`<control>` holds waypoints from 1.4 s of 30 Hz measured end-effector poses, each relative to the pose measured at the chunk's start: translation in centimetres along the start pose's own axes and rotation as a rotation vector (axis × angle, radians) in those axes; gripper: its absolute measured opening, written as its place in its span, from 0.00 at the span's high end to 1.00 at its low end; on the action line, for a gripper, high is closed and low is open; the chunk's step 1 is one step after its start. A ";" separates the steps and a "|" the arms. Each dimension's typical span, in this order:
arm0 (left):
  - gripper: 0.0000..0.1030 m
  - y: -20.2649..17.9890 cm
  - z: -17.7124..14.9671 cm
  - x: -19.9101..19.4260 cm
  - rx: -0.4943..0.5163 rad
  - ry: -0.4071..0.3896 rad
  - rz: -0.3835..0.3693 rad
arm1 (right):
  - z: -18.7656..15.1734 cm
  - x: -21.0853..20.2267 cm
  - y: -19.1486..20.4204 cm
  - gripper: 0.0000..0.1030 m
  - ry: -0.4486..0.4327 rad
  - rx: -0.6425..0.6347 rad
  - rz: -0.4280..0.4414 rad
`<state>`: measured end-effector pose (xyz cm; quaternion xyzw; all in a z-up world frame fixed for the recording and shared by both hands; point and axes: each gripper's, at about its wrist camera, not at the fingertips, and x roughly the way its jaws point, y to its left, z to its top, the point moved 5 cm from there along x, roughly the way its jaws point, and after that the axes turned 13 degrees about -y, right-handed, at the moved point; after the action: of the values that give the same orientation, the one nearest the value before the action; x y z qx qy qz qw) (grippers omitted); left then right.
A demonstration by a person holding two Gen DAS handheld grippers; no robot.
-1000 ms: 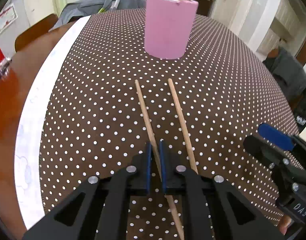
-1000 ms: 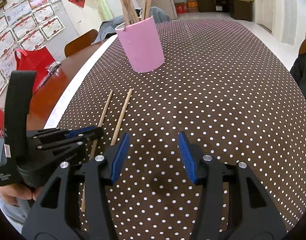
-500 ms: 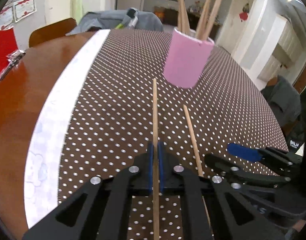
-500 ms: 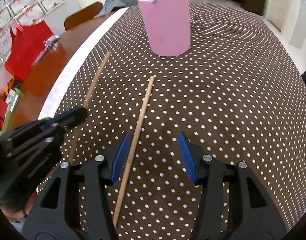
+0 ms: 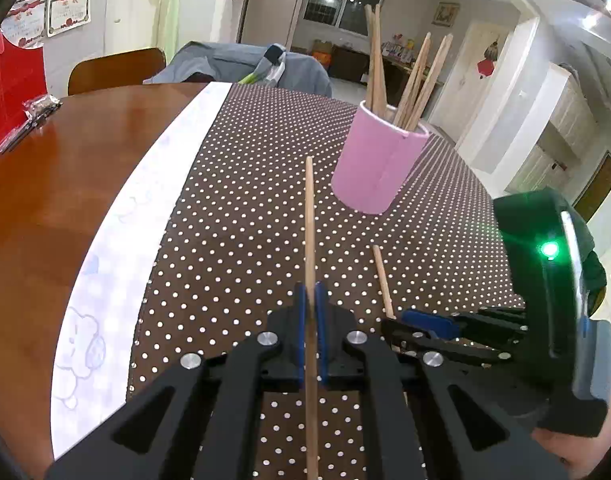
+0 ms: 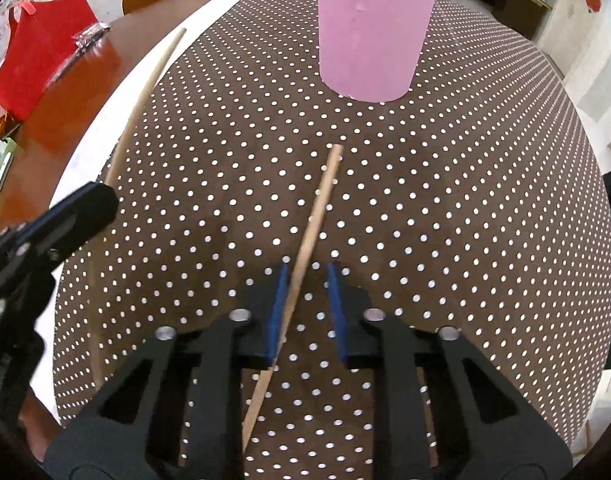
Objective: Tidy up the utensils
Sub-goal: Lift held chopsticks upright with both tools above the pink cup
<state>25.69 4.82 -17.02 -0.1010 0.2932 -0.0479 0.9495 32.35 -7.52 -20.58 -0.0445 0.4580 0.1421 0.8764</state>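
Our left claw, clamped on one thin wooden chopstick, has lifted it toward the pink cylindrical holder, while our right claw, apart, now straddles the second wooden chopstick, seemingly flat on the dotted counter.

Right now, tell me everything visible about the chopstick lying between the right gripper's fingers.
The loose chopstick is a thin, plain, light wooden stick lying flat on the polka-dot tablecloth, pointing roughly toward the pink holder without reaching it. The right gripper straddles it with jaws apart: its left pad seems close or touching, the right clearly off.
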 end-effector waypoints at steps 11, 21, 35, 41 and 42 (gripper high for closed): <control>0.95 -2.0 1.1 -1.5 0.011 -0.085 -0.058 | 0.0 -1.3 -5.2 0.94 -0.099 0.118 0.132; 0.95 -5.1 3.2 -3.9 0.036 -0.229 -0.140 | 0.3 -8.3 -9.1 0.94 -0.352 0.178 0.207; 0.94 -10.7 6.6 -6.9 0.170 -0.424 -0.150 | 3.7 -17.8 -9.9 0.94 -0.695 0.216 0.255; 0.94 -12.2 9.2 -7.2 0.181 -0.532 -0.179 | 5.5 -20.9 -10.7 0.94 -0.848 0.204 0.206; 0.94 -12.5 9.7 -7.1 0.186 -0.553 -0.183 | 5.9 -21.2 -10.8 0.94 -0.869 0.201 0.197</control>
<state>24.95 -4.69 -2.52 -0.0489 0.0076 -0.1306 0.9902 28.68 -21.06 -0.47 0.1482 0.0612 0.1849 0.9696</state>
